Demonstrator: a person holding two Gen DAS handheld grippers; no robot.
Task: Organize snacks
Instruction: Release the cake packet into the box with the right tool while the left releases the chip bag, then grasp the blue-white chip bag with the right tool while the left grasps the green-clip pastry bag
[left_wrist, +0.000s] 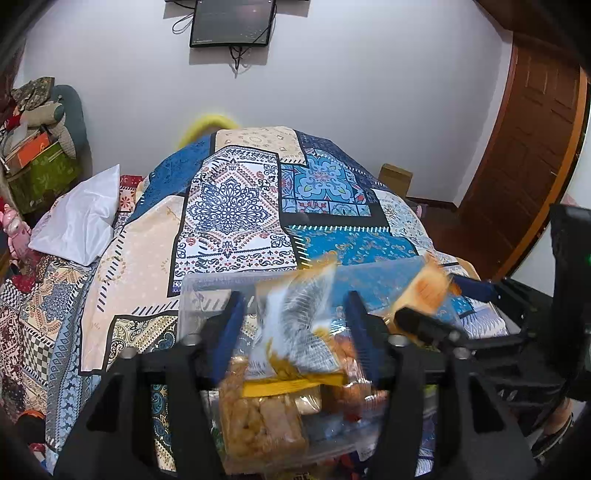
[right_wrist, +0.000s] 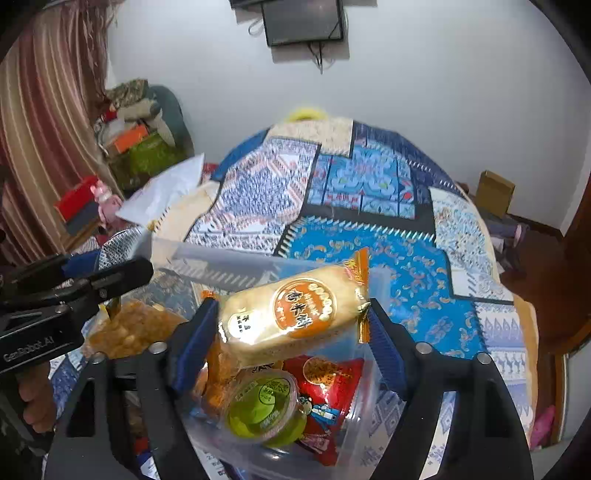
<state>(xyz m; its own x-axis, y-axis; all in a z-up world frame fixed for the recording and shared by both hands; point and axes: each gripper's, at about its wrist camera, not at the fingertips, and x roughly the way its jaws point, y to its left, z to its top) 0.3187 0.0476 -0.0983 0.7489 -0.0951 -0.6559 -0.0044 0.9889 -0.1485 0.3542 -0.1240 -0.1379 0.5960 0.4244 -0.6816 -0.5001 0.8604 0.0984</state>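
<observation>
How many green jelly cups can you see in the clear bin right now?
1. The green jelly cup lies in the clear plastic bin, atop a red snack packet, under the right gripper. Others may be buried.

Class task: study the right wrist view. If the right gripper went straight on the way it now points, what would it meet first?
The right gripper already has the wrapped cake between its fingers. Straight on, it would likely meet the far wall of the clear plastic box, though depth is uncertain.

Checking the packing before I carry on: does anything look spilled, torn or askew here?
No spill or tear shows. The clear bin holds a jumble of packets, and the bread pack sits tilted between the right hand-held gripper fingers. The left view is motion-blurred.
</observation>
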